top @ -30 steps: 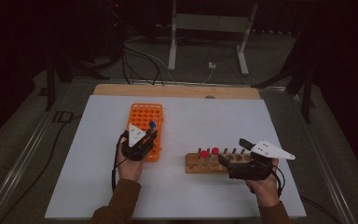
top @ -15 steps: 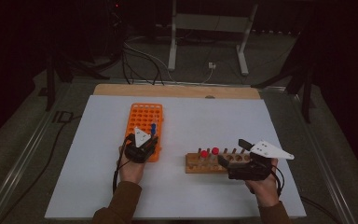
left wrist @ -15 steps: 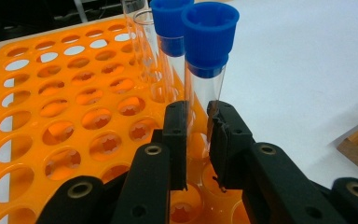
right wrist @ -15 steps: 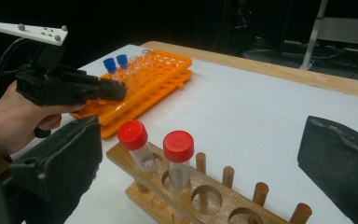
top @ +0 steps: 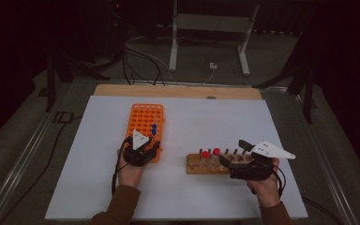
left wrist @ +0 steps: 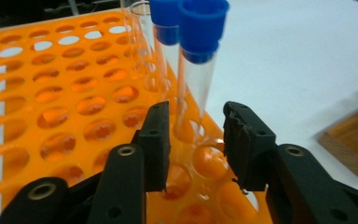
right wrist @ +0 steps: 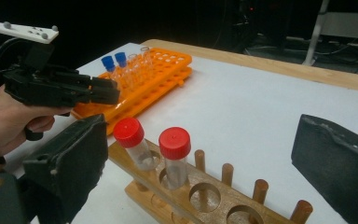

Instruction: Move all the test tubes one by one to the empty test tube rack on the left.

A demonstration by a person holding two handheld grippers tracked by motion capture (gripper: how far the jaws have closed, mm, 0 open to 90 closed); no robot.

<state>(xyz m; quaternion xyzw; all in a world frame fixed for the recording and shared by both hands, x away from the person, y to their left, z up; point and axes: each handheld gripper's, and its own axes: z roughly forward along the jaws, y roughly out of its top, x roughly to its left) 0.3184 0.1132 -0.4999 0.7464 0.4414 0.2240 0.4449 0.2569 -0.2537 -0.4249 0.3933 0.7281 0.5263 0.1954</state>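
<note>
High view shows our left gripper (top: 146,146) has crept up-frame since earlier, jaws parted astride a blue-capped tube (left wrist: 196,60) in the orange rack (top: 140,117). Lower right, our right gripper (top: 227,161) gapes wide at the wooden rack (top: 198,165) with red-capped tubes (right wrist: 175,156).

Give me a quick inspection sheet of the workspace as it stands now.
Surface: white table, bare around the racks.
Job's things: orange rack holding blue-capped tubes; wooden rack holding two red-capped tubes.
Clutter: nothing seen.
Grippers: left gripper open, jaws either side of the nearest blue-capped tube; right gripper open at the wooden rack's right end.
Cables: black cable trailing from the left gripper; more on the floor.
Surroundings: dark room, metal stand behind the table.
</note>
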